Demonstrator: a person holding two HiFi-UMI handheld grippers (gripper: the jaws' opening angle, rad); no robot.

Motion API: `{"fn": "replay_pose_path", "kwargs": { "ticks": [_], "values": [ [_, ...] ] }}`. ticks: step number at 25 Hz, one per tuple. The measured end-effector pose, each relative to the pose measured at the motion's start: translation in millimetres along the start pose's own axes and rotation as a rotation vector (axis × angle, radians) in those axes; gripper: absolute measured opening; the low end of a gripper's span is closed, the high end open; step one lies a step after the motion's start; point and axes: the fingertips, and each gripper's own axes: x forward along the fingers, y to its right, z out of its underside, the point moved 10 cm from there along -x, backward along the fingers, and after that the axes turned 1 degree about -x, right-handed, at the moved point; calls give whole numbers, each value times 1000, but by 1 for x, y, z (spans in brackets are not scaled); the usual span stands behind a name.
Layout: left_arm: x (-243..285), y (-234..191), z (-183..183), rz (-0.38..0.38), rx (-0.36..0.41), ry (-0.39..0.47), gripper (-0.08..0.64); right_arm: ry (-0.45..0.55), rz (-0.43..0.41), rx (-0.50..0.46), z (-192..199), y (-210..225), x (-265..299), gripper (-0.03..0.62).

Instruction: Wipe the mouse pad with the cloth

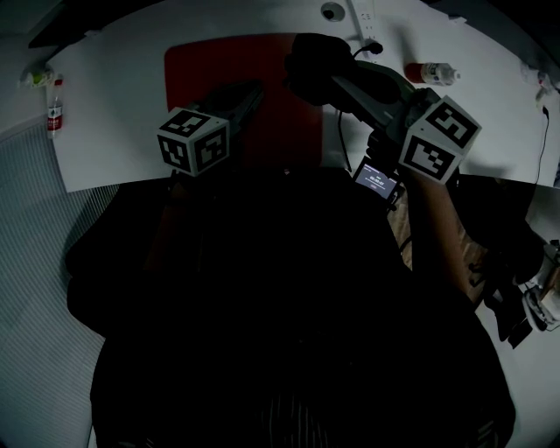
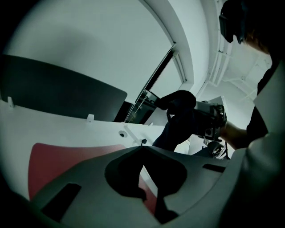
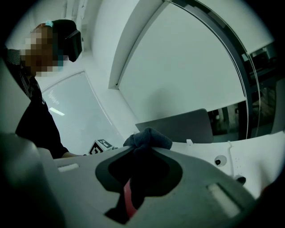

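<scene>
The red mouse pad (image 1: 289, 122) lies on the white table (image 1: 122, 96), just ahead of me. My right gripper (image 1: 302, 77) is shut on a dark cloth (image 1: 308, 54), which hangs bunched over the pad's far right part. In the right gripper view the cloth (image 3: 149, 138) bulges out past the jaw tips, with a sliver of the red pad (image 3: 128, 196) below. My left gripper (image 1: 252, 94) hovers over the middle of the pad; its jaw tips meet with nothing between them. The left gripper view shows the pad (image 2: 62, 160) at lower left and the cloth (image 2: 178, 100) to the right.
A small bottle (image 1: 431, 73) lies at the table's far right, and another bottle (image 1: 54, 109) stands at its left edge. A power strip (image 1: 366, 22) and a round cable hole (image 1: 332, 11) are at the back. A small lit screen (image 1: 376, 179) hangs at the near edge.
</scene>
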Motion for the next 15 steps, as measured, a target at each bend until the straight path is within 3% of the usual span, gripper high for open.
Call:
{"fn": "replay_pose_path", "kwargs": {
  "ticks": [9,15],
  "values": [
    [17,-39,48,-60,-44,-147,8,-77,10,33,24,15,21,40],
    [30,-62,73,-87,0,-262,8,-113,12,67,38,22,35,40]
  ]
}}
